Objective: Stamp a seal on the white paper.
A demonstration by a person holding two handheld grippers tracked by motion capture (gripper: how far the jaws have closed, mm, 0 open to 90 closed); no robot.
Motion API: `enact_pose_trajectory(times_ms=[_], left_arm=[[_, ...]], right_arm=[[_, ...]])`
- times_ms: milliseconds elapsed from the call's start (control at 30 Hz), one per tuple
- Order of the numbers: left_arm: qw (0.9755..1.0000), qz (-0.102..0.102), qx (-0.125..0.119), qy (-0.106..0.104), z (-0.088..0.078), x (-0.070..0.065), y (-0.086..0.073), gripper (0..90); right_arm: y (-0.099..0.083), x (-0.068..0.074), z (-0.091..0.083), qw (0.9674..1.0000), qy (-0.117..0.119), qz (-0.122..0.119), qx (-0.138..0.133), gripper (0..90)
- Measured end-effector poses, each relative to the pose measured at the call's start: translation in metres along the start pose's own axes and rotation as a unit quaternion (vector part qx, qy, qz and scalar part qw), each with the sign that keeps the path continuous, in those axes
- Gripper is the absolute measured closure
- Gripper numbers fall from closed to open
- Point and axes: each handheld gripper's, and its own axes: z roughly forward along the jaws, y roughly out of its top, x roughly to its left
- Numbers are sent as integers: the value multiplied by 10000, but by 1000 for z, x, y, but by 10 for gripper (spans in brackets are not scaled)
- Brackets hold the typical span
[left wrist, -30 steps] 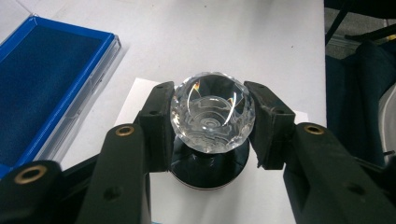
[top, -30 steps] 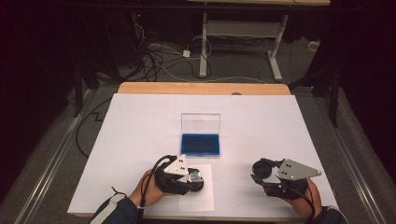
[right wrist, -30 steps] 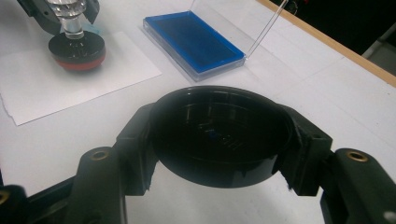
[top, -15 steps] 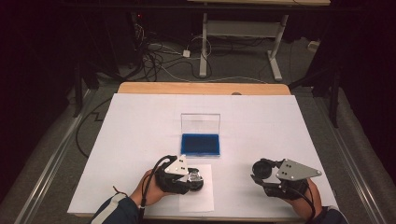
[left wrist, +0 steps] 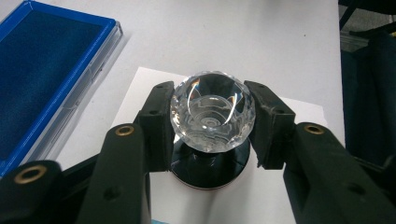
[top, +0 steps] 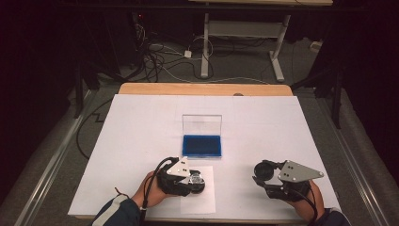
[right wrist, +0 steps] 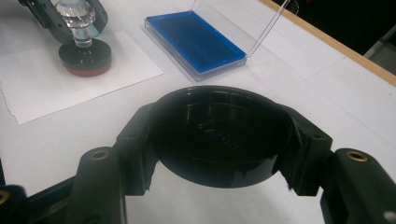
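Overhead: white-covered table [top: 141,141], wooden far edge, cables on dark floor [top: 160,52] beyond; open blue case [top: 202,145] mid-table. Left view: left hand-held gripper [left wrist: 212,123] clamped on crystal-knobbed stamp [left wrist: 212,116] on paper sheet [left wrist: 280,107]. Right view: right hand-held gripper [right wrist: 219,140] grasping black cap [right wrist: 219,135] over table.

Stamp [left wrist: 212,116] face is hidden, pressed flat on the paper [left wrist: 289,116]. Left gripper view cuts the ink pad [left wrist: 37,79] at the picture's left edge. Cap [right wrist: 219,135] interior is too dark to read. In the high view both forearms run off the bottom edge.
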Motion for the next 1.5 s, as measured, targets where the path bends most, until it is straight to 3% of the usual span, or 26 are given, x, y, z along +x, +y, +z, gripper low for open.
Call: enact_pose_trajectory(times_ms=[1500], left_arm=[[10000, -63, -16, 36, 1, -1, 0, 542]], right_arm=[[0, 1, 2, 10000, 4, -6, 69, 385]])
